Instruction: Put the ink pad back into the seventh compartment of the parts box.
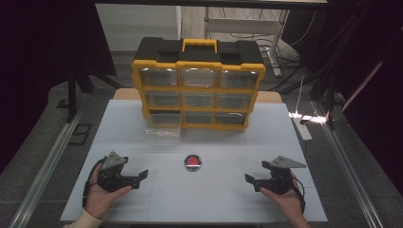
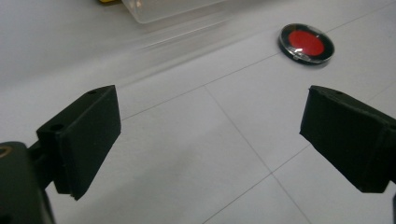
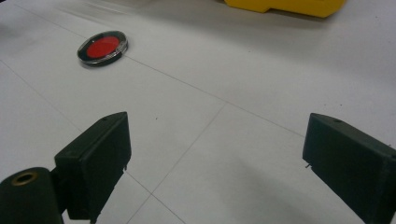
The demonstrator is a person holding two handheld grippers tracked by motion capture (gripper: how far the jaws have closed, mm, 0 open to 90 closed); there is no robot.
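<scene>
White counter bore a red disc between the left hand-held gripper and right hand-held gripper, both wide and empty; organiser behind.

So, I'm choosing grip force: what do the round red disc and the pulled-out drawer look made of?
The disc looks like hard glossy plastic: a red centre under a clear, glinting cover with a black rim. The drawer seems thin clear plastic, as the table shows through it.

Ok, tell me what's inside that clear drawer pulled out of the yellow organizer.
The clear drawer at the organizer's bottom left looks empty, though glare keeps me from being sure. The red disc lies outside it on the table.
</scene>
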